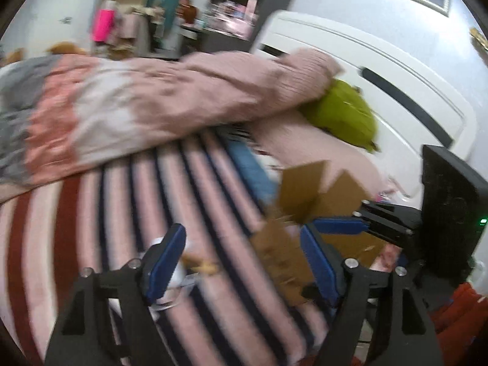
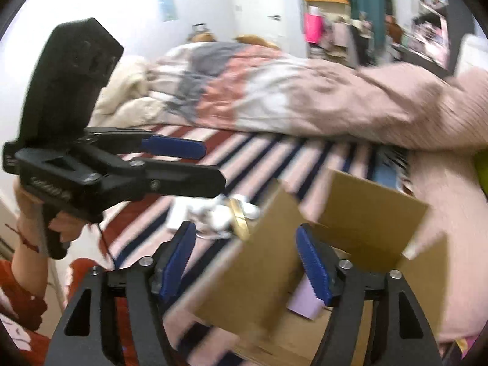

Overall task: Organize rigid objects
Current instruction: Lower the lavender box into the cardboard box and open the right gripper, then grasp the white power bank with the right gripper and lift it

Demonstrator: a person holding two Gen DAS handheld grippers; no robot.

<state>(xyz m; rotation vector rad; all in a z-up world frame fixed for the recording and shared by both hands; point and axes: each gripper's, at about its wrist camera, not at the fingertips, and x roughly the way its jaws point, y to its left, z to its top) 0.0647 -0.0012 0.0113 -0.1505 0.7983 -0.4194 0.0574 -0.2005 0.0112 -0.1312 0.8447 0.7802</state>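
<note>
An open brown cardboard box (image 2: pixel 360 244) stands on the striped bed; it also shows in the left wrist view (image 1: pixel 308 195). A lilac object (image 2: pixel 305 300) lies inside it. My right gripper (image 2: pixel 247 262) is open, with its right finger inside the box and a flap between its fingers. My left gripper (image 1: pixel 241 259) is open and empty over the striped blanket, left of the box. It shows from the side in the right wrist view (image 2: pixel 210 164). A gold ring-shaped object (image 2: pixel 239 218) and white items (image 2: pixel 213 213) lie on the blanket beside the box.
A rumpled pink, grey and white duvet (image 1: pixel 122 106) lies across the bed. A green cushion (image 1: pixel 341 113) rests by the white headboard (image 1: pixel 396 70). Cluttered shelves (image 1: pixel 231 9) and a pink bottle (image 1: pixel 102 24) stand behind. The views are motion-blurred.
</note>
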